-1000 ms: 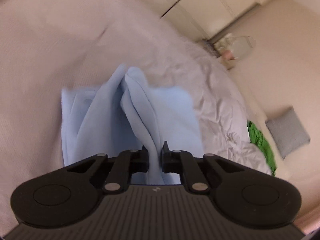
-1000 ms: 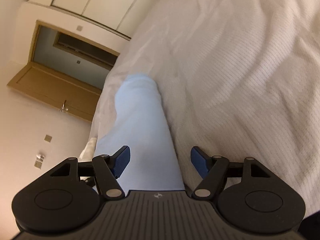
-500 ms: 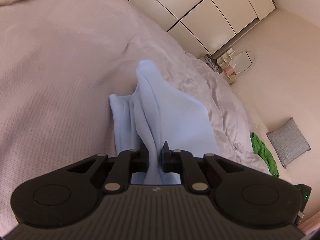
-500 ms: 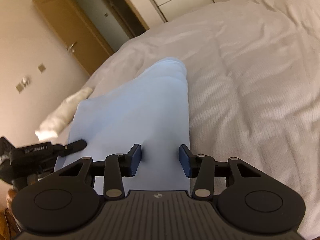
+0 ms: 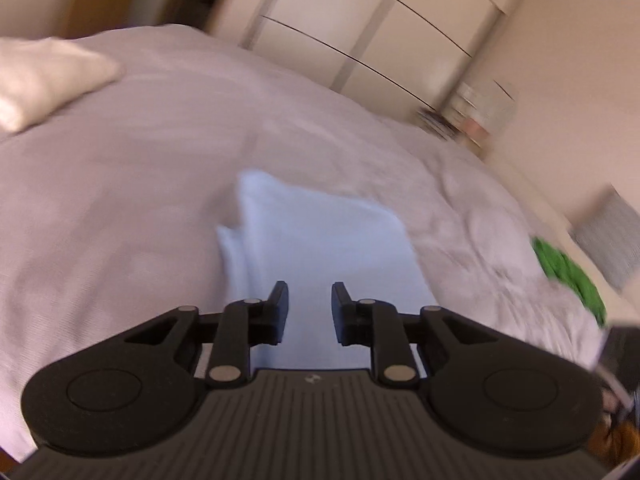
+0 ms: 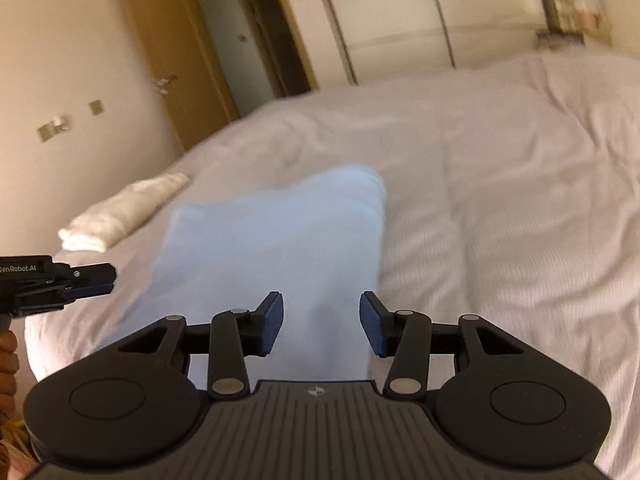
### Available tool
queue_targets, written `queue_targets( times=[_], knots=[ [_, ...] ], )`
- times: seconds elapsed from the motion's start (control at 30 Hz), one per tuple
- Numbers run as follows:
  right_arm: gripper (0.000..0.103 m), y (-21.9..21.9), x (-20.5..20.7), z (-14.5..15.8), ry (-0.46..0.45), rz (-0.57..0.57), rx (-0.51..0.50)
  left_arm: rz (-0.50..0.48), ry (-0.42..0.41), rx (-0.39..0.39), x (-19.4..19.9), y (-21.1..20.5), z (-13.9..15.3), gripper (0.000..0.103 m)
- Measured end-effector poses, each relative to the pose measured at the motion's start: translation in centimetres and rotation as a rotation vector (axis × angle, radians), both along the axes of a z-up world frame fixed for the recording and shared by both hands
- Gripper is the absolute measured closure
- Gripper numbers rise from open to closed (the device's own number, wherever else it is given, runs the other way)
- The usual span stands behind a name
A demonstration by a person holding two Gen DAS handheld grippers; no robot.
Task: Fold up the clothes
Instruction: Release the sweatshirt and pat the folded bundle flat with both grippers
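A light blue garment lies folded flat on the white bed. My left gripper hovers over its near edge, jaws a little apart, with no cloth pinched between them. In the right wrist view the same garment stretches away from my right gripper, which stands open above its near end without pressing on it. The left gripper shows at the left edge of that view, beside the garment, held by a hand. Both views are blurred.
A folded white towel lies near the bed's far left corner. A green garment sits at the bed's right side, with a grey cushion on the floor beyond it. Wardrobe doors and a wooden door stand behind.
My left gripper let go of the raised fold and drew back; the garment now lies flat. My right gripper rolled upright, narrowed its jaws and pulled back and up.
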State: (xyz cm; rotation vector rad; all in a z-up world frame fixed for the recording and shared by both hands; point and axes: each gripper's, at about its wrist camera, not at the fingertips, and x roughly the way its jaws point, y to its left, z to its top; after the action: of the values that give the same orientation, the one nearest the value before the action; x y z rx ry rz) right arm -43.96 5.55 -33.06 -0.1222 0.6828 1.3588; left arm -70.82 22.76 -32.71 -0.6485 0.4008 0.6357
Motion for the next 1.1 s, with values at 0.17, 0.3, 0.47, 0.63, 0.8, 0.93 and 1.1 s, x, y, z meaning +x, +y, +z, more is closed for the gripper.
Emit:
queue_targets(
  times=[0.17,0.3,0.47,0.63,0.8,0.93,1.1],
  knots=[
    [0.065,-0.7,-2.2,-1.2,-0.063,0.099,-0.041,0.032,0.077,-0.075,-0.5,-1.2,-3.1,0.091],
    [0.072,-1.1,-2.1,-2.1,-0.091,0.127,-0.093,0.065,0.129,-0.093,-1.3,-1.6,-3.8,0.091],
    [0.070,-1.1,1.0,-0.3,-0.015,0.087,-0.083,0.039,0.111,-0.008,-0.1,0.3,0.2,0.092],
    [0.068,2.8,6.2,1.8,0.020,-0.008,0.003,-0.034,0.099,0.078,4.6,5.7,2.8,0.092],
    [0.068,9.6,9.0,1.6,0.053,0.002,0.015,-0.095,0.187,0.109,9.8,10.0,0.9,0.091],
    [0.068,14.6,9.7,-0.8,0.026,0.035,-0.044,-0.047,0.287,0.065,11.2,12.6,-3.9,0.091],
    [0.068,17.9,9.4,-3.9,-0.004,0.076,-0.168,0.012,0.193,-0.017,9.0,13.5,-6.2,0.090]
  ],
)
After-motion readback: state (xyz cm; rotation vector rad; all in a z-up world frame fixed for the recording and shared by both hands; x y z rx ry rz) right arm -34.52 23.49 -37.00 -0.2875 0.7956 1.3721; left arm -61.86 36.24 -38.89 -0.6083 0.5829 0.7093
